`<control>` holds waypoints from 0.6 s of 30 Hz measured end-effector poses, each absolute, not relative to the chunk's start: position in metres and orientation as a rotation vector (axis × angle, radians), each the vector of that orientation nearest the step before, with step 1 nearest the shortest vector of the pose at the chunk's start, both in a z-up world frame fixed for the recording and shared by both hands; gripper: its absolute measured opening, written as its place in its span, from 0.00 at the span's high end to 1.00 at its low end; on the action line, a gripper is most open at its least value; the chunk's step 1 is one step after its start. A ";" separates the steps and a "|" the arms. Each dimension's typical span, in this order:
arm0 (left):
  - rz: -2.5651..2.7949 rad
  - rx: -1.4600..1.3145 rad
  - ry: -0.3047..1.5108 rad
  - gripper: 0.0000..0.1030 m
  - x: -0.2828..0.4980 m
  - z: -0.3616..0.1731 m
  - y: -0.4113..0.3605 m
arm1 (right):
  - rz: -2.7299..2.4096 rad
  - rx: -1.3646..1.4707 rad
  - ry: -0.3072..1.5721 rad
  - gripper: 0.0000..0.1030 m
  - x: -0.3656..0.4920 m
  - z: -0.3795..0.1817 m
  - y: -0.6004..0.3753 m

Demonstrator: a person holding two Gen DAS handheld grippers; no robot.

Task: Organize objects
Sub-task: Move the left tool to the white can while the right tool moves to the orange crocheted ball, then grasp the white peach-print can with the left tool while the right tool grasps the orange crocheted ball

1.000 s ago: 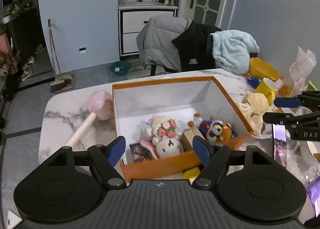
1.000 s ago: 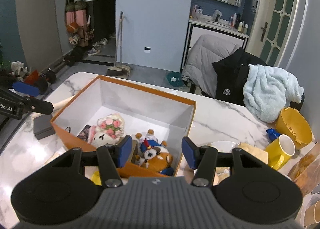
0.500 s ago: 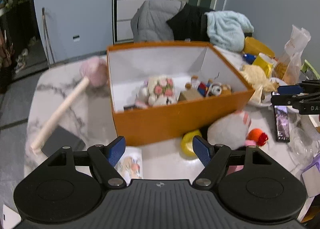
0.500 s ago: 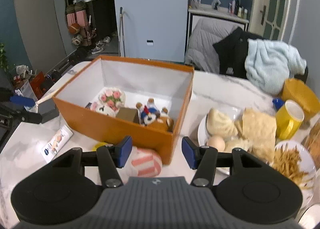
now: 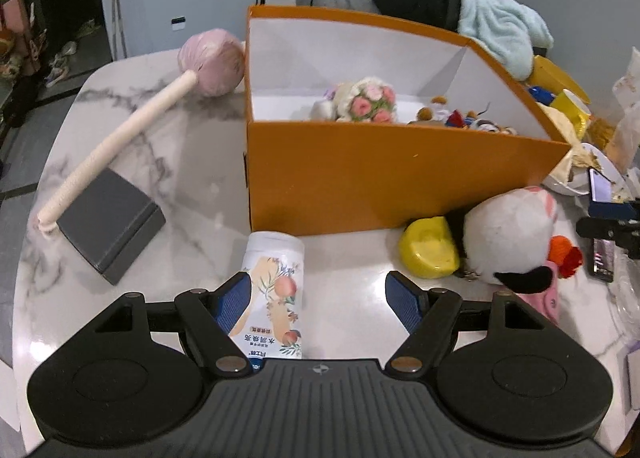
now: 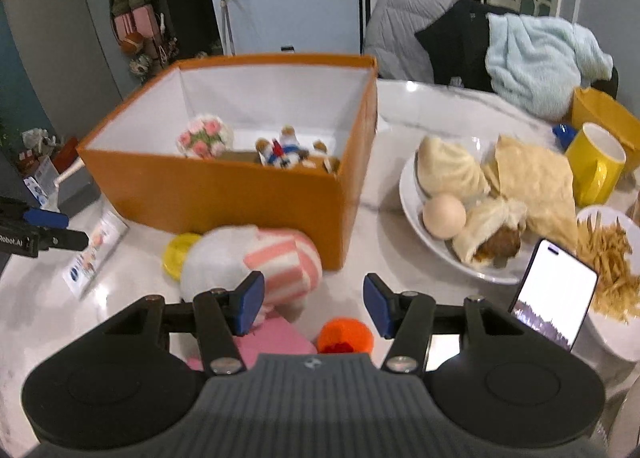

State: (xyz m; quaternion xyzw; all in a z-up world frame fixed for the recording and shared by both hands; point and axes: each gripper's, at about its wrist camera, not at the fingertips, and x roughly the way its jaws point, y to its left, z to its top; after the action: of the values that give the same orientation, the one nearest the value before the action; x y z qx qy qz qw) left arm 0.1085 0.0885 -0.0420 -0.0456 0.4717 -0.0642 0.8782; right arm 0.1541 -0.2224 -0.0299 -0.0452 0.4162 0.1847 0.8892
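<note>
Marble counter (image 5: pixel 192 162), cluttered.
Orange box (image 5: pixel 392 178), open top, white inside, mid-counter: holds a flower-headed plush (image 5: pixel 370 100) and a small plush bear (image 6: pixel 286 152) against its near wall.
Round plush toy (image 5: pixel 508 238), white with pink stripes, on the counter before the box's near right corner, touching a yellow cup (image 5: pixel 430 248).
White bowl (image 6: pixel 412 214), right of the box: buns, an egg (image 6: pixel 444 216), flatbread.
Tube (image 5: pixel 276 294) with peach print, flat near the front edge.
Left tongs (image 5: pixel 320 300): open, tube between jaws beside the left one.
Right tongs (image 6: pixel 314 304): open, empty.
</note>
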 end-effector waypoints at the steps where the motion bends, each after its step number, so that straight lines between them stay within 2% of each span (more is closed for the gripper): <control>1: -0.131 -0.099 0.987 0.15 0.109 -0.044 0.089 | 0.377 -0.096 0.870 0.44 0.155 -0.033 -0.223; 11: -0.109 -0.080 1.006 0.15 0.113 -0.064 0.089 | 0.333 -0.066 0.961 0.45 0.168 -0.073 -0.230; 18: -0.080 -0.081 1.005 0.15 0.115 -0.073 0.094 | 0.324 -0.082 0.988 0.51 0.168 -0.083 -0.227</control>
State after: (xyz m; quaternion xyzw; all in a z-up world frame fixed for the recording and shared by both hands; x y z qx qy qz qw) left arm 0.1153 0.0936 -0.0727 -0.0389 0.4815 -0.0384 0.8748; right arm 0.1678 -0.2270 -0.0826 -0.0394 0.4719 0.1550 0.8670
